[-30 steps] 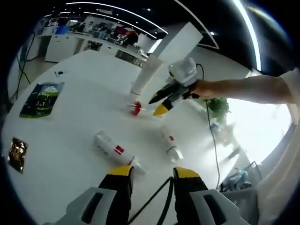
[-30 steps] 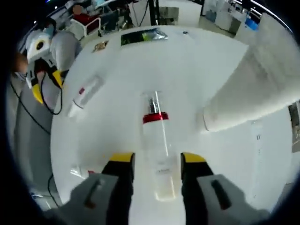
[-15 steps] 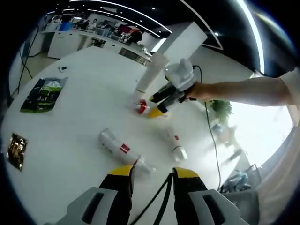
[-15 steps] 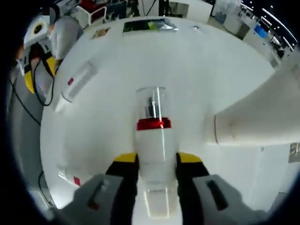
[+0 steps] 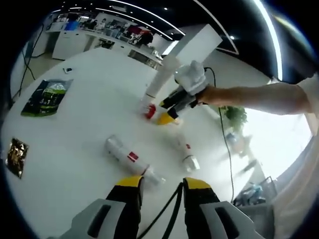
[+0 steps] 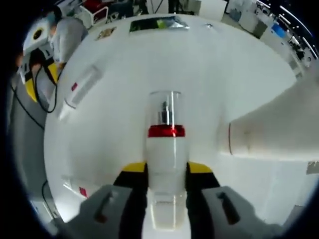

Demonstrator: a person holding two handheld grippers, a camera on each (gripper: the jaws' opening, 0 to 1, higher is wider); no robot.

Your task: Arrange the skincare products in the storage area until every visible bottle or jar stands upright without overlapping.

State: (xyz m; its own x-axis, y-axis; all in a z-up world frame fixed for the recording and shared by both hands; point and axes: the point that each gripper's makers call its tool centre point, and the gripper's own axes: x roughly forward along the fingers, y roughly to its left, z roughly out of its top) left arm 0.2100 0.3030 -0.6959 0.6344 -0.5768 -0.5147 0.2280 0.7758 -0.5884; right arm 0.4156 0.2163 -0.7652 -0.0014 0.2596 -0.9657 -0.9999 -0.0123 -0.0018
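The red-collared bottle (image 6: 166, 159) lies on its side on the white desk (image 6: 209, 74), its frosted white body between the jaws of the right gripper (image 6: 165, 172), which pinch it at mid-body; its clear cap and metal pump point away from the camera. In the left gripper view the same bottle (image 5: 150, 111) shows as a red spot at the tip of the right gripper (image 5: 167, 111), next to a tall white tube (image 5: 158, 79) that stands upright.

Two further white bottles lie flat on the desk: a bottle with a red label (image 5: 128, 159) just ahead of the left gripper (image 5: 158, 185), and a slimmer bottle (image 5: 184, 152) a little to the side. The left gripper's jaws are spread, holding nothing.

Risk: the bottle's body is smooth, round and glossy, so it may roll or slip in the pinch as it is tipped upright. Swinging it up beside the tall tube could knock that tube over.

Flat foil packets (image 5: 44, 97) lie well apart
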